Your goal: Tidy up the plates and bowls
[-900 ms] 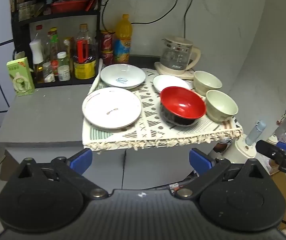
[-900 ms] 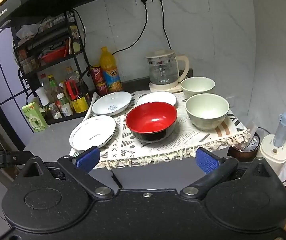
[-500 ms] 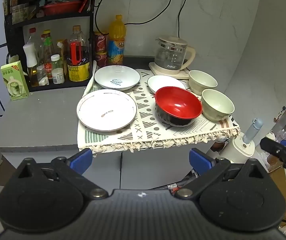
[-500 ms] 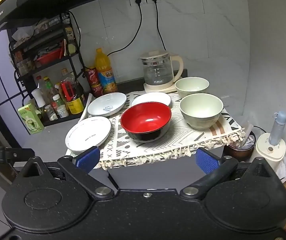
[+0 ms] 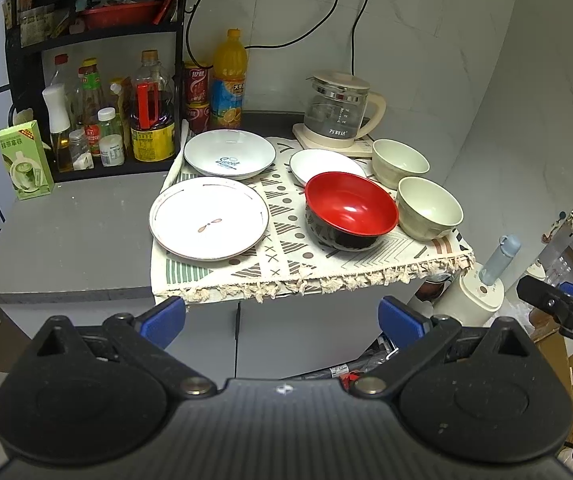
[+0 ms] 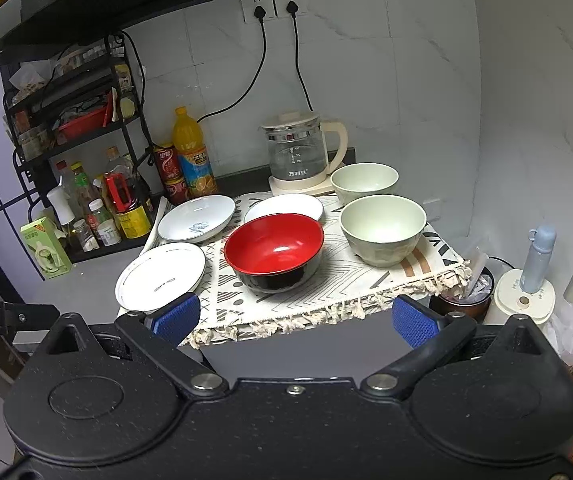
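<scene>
On a patterned cloth (image 5: 286, 256) lie a large white plate (image 5: 208, 218), a white dish with blue writing (image 5: 229, 154), a small white plate (image 5: 326, 162), a red and black bowl (image 5: 350, 210) and two pale green bowls (image 5: 428, 208) (image 5: 399, 162). The same dishes show in the right wrist view: red bowl (image 6: 274, 250), green bowls (image 6: 382, 228) (image 6: 364, 182), large plate (image 6: 160, 276). My left gripper (image 5: 282, 318) is open and empty, in front of the counter's edge. My right gripper (image 6: 294, 316) is open and empty, also short of the cloth.
A glass kettle (image 5: 336, 112) stands behind the dishes. A black rack with bottles (image 5: 118, 120), cans and an orange juice bottle (image 5: 228, 80) stands at the back left. A green carton (image 5: 24, 160) stands on the grey counter (image 5: 74, 232). A white appliance (image 5: 482, 288) stands low on the right.
Both grippers have moved a little closer to the counter, so the dishes look slightly larger. No dish has moved. Both grippers stay open.
</scene>
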Motion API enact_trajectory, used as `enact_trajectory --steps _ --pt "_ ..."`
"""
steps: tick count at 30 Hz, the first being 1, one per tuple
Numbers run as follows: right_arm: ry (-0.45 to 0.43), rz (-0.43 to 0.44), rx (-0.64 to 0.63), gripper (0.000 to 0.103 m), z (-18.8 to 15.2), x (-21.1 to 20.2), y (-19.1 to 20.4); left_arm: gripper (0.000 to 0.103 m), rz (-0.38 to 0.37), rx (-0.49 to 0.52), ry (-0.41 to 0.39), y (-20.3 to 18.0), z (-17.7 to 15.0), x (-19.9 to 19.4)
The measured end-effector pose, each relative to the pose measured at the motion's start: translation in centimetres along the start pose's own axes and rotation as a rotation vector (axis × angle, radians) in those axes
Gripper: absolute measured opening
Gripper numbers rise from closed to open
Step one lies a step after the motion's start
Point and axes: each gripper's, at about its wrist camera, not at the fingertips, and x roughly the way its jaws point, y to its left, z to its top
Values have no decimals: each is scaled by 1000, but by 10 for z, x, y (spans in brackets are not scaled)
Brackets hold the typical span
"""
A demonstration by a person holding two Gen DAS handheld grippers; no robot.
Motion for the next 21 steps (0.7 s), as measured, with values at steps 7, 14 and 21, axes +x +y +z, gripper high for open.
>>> enact_trajectory --steps 7,14,21 --pt "3 -2 -4 103 -3 -2 2 102 1 -10 5 2 -2 -3" --pt "6 9 2 103 -2 -5 -1 101 1 -7 3 0 -4 -6" --pt "0 17 -4 103 0 -4 -2 101 5 -12 -2 -3 -2 -8"
